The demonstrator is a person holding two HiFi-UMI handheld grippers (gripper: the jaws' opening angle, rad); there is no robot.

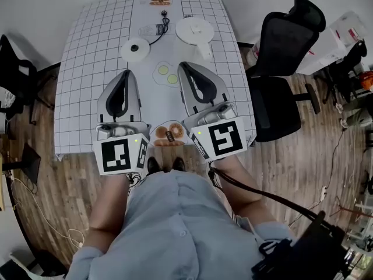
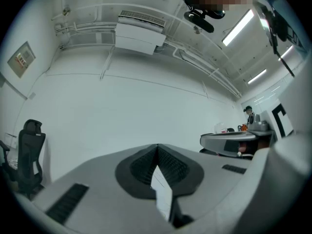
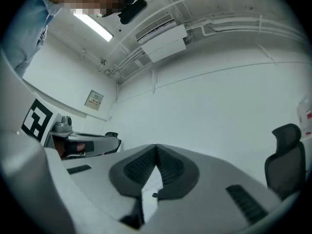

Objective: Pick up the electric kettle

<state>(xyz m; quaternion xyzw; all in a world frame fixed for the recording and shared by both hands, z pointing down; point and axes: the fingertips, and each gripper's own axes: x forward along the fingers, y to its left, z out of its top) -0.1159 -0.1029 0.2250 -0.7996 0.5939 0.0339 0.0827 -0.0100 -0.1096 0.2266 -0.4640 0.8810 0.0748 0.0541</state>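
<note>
The white electric kettle [image 1: 194, 30] stands at the far right of the grid-patterned table [image 1: 87, 69], seen from above. Its round white base [image 1: 135, 49] lies apart to the left, with a black cord [image 1: 165, 22] between them. My left gripper [image 1: 126, 73] and right gripper [image 1: 182, 65] hang side by side over the table's near half, both well short of the kettle and pointing at the far wall. In the left gripper view the left gripper [image 2: 157, 145] is shut on nothing. The right gripper [image 3: 156, 146] is likewise shut and empty. Neither gripper view shows the kettle.
A flat mat with green slices [image 1: 166, 73] lies between the gripper tips. Doughnut pictures sit at the near edge [image 1: 169, 134] and far edge [image 1: 160, 0]. A black office chair [image 1: 285, 57] stands right of the table, dark furniture [image 1: 11, 63] at the left.
</note>
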